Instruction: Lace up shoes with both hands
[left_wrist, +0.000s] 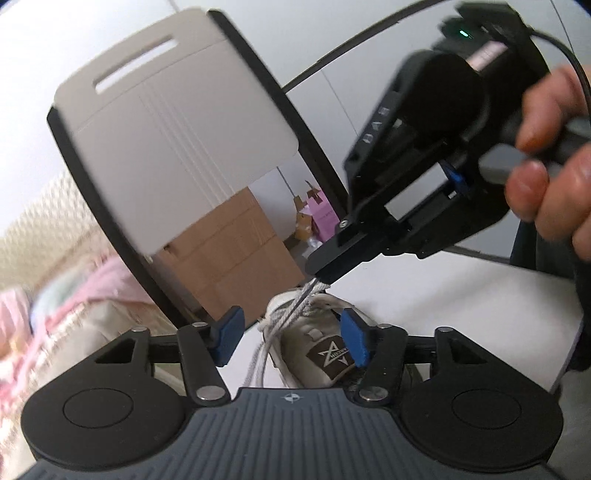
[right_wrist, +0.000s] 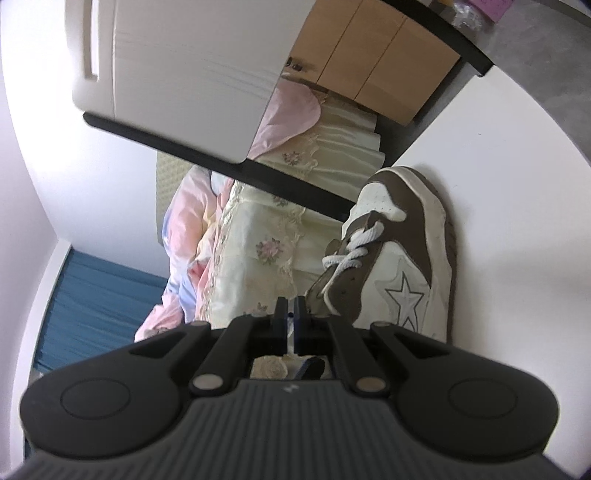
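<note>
A brown and white sneaker (right_wrist: 399, 266) with a star on its side lies on the white table (right_wrist: 498, 140). In the left wrist view I see its tongue label (left_wrist: 330, 358) and grey-white lace (left_wrist: 291, 314) rising from the eyelets. My right gripper (left_wrist: 320, 276), held by a hand (left_wrist: 546, 184), is shut on the lace strands and holds them taut above the shoe. In its own view the right gripper (right_wrist: 293, 314) has its jaws together with a sliver of white lace between them. My left gripper (left_wrist: 291, 336) stands open over the shoe; the lace passes between its blue pads (left_wrist: 231, 334) untouched.
A white chair back (left_wrist: 166, 122) on a black frame stands just beyond the table. Behind it are cardboard boxes (left_wrist: 236, 258) and pink and floral bedding (right_wrist: 258, 229). The table edge (left_wrist: 565, 362) runs close on the right.
</note>
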